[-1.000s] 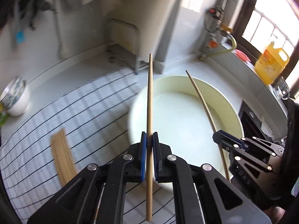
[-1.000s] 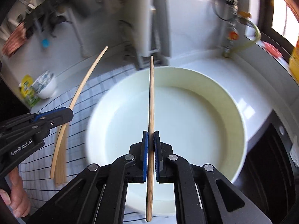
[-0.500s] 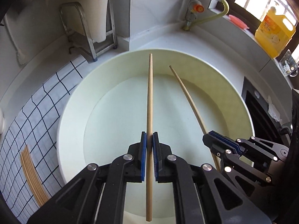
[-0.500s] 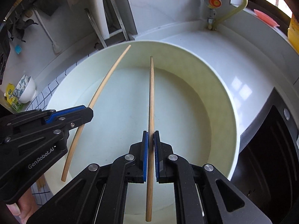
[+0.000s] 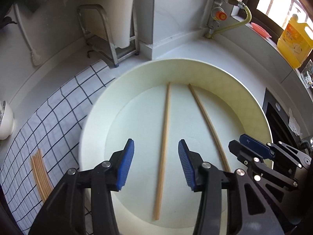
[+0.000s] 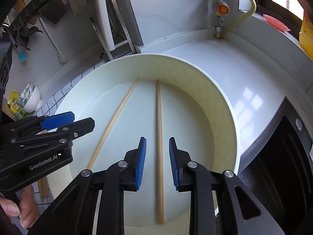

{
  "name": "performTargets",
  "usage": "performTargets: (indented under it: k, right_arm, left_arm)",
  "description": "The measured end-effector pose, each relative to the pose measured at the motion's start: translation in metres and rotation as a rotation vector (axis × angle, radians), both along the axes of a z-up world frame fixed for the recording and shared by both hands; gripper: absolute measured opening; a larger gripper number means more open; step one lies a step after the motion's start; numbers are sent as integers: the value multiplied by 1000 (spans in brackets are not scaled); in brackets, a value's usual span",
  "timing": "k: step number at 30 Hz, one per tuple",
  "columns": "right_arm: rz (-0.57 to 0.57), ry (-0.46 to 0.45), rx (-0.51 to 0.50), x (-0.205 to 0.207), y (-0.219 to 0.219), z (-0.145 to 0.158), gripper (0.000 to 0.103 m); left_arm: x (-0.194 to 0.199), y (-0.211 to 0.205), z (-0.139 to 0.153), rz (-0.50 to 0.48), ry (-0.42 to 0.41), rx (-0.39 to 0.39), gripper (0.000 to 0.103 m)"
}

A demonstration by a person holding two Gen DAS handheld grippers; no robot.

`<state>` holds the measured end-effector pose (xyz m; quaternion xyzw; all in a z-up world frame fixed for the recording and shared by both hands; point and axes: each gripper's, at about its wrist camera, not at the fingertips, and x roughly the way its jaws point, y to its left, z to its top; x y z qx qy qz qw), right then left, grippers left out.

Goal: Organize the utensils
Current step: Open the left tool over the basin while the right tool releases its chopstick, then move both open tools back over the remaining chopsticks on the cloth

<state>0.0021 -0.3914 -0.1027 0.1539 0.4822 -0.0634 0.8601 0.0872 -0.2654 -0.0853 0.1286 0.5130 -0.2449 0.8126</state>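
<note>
Two wooden chopsticks lie side by side in a large cream basin [image 5: 244, 92]. The left chopstick [image 5: 163, 137] lies below my open left gripper [image 5: 156, 146]. The right chopstick [image 6: 158, 137] lies below my open right gripper [image 6: 157, 146]. Both grippers hold nothing and hover over the basin's near half. In the right wrist view the basin [image 6: 225, 98], the left chopstick [image 6: 115, 117] and the left gripper [image 6: 66, 121] show. In the left wrist view the right chopstick [image 5: 207, 117] and the right gripper [image 5: 246, 145] show.
Several more chopsticks [image 5: 40, 174] lie on a checked cloth [image 5: 49, 117] left of the basin. A white bowl [image 6: 31, 98] stands far left. A metal rack [image 5: 107, 39] stands behind. A yellow bottle [image 5: 293, 39] and gas hose [image 5: 230, 25] are at right. A dark stove [image 6: 283, 156] borders the basin.
Both grippers have opened and let go of their chopsticks, which now lie on the basin floor.
</note>
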Motion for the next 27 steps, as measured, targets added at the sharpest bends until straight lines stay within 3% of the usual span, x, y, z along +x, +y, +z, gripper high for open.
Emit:
performTargets:
  k: [11,27]
  right_arm:
    - [47,-27,7,-12,32,26,30]
    - [222,-57,-28,-14,142,64,38]
  left_arm:
    - [-18,54,30,70,-32,-23,50]
    - [-38,184,60,227,-90,-31,59]
